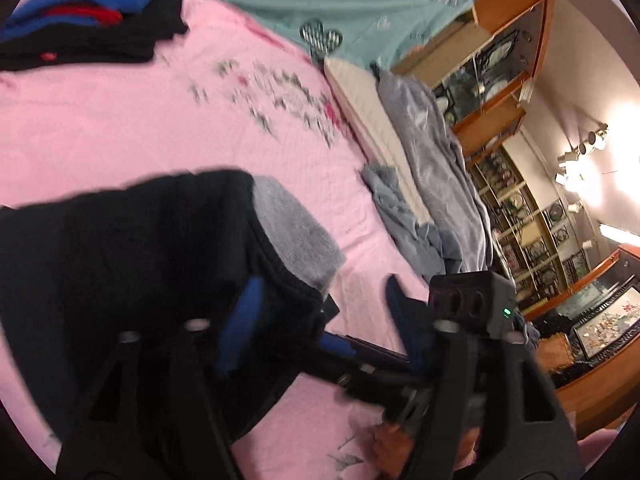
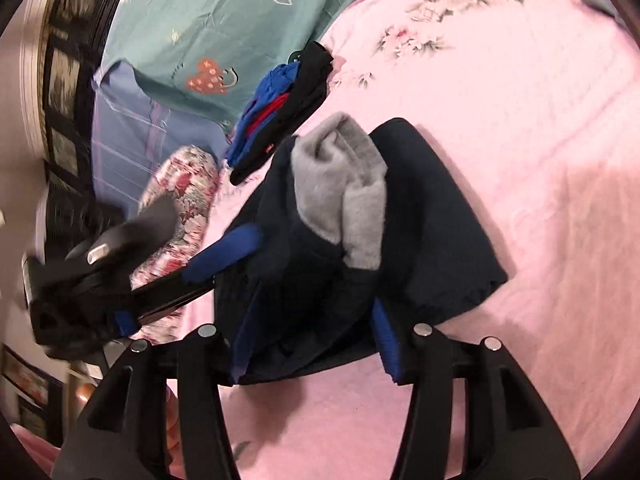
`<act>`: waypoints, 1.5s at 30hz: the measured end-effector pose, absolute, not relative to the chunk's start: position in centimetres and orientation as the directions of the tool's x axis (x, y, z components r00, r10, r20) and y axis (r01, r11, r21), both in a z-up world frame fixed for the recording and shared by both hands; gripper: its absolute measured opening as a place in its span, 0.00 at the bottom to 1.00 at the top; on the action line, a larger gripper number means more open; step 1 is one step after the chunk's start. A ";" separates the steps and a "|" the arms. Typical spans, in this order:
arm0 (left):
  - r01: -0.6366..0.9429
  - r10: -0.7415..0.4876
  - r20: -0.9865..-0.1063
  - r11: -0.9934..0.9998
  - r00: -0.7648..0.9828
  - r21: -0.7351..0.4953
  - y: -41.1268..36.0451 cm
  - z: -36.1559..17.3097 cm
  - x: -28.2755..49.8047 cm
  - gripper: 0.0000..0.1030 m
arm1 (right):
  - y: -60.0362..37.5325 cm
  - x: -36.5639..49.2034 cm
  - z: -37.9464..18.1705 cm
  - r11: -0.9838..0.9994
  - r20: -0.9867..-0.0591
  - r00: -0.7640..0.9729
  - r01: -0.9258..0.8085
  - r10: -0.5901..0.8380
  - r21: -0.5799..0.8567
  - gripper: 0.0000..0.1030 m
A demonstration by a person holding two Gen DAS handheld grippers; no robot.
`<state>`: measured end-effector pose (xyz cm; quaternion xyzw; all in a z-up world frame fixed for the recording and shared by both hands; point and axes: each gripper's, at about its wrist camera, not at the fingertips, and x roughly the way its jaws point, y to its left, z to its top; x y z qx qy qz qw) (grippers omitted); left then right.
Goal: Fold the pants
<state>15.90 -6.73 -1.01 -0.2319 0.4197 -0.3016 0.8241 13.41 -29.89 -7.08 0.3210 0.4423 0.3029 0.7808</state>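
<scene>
The dark navy pants (image 1: 132, 256) with grey fleece lining (image 1: 296, 236) lie folded in a bundle on the pink bedsheet (image 1: 140, 120). My left gripper (image 1: 320, 300) is open; its left blue finger (image 1: 244, 320) touches the pants' edge, the right finger (image 1: 404, 320) stands apart over the sheet. In the right wrist view the pants (image 2: 432, 232) show their grey lining (image 2: 348, 192). My right gripper (image 2: 316, 344) is open, its fingers on either side of the bundle's near edge. The left gripper (image 2: 224, 252) reaches in from the left there.
A stack of folded black, blue and red clothes (image 1: 80, 20) lies at the far side of the bed (image 2: 280, 104). A teal patterned blanket (image 1: 300, 0), a crumpled grey-blue sheet (image 1: 432, 184) and a floral pillow (image 2: 180, 200) border the bed. Wooden display shelves (image 1: 512, 80) stand beyond.
</scene>
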 end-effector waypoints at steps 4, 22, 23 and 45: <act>0.234 -0.491 -0.607 0.860 0.625 -0.454 -3.5 0.4 13.1 0.80 | -30.5 14.3 -7.2 0.556 -0.455 0.420 -0.154 0.785 0.817 0.52; 0.123 -0.205 -0.742 0.979 0.639 -0.165 -4.4 -4.7 11.5 0.91 | -28.4 18.7 -5.4 0.661 -0.557 0.419 -0.155 0.717 0.734 0.52; 0.122 -0.207 -0.741 0.978 0.639 -0.167 -4.3 -4.8 11.5 0.91 | -28.0 19.2 -5.4 0.684 -0.583 0.412 -0.151 0.700 0.714 0.52; 0.193 -0.276 -0.729 0.961 0.626 -0.199 -4.0 -4.4 10.0 0.91 | -33.0 19.4 -7.7 0.667 -0.567 0.448 -0.092 0.691 0.739 0.43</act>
